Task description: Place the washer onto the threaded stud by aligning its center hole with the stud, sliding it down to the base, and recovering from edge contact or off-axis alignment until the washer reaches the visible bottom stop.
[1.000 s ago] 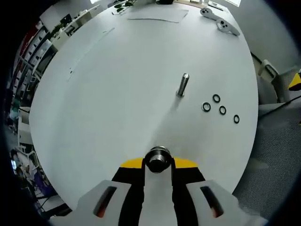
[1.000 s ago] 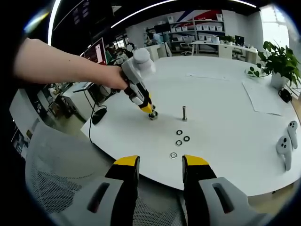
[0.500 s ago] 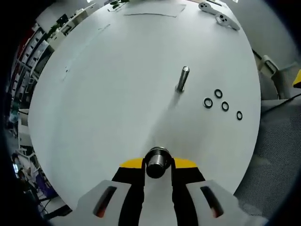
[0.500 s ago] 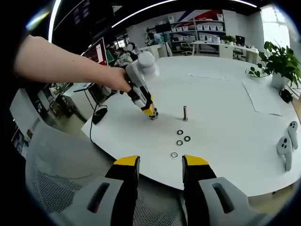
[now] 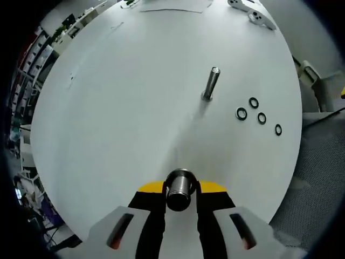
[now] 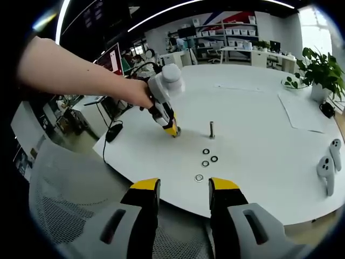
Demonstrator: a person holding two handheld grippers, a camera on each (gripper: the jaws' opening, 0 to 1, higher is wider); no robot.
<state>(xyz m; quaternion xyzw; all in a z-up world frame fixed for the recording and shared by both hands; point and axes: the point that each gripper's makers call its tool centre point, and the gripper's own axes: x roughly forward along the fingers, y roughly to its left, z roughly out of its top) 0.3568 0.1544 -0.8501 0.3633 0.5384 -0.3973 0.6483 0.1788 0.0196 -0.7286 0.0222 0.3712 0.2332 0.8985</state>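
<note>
Right, my left gripper (image 5: 181,190) has its jaws pinched tight on a stubby metal cylinder (image 5: 180,187), held low over the white table (image 5: 108,108), and it is no washer by the look of it. My right gripper (image 6: 182,186) hangs off the near table edge, jaws parted wide, nothing between them. The threaded stud (image 5: 210,84) stands upright mid-table, bare all the way down. The 4 washers (image 5: 257,115) lie flat in a loose cluster just beside it, apart from each other.

In my judgement the step in hand is fetching a washer, and the free right claw is the one for it. The rings lie flush on the table, so I'd come in shallow, catch one by its rim, then carry it level over the stud tip and let the hole find the thread before easing down.

In the right gripper view the left gripper's tips are too small to read. I cannot tell what the held cylinder is, nor whether the stud has a collar at its foot. The white controllers (image 6: 326,164) sit near the far edge
</note>
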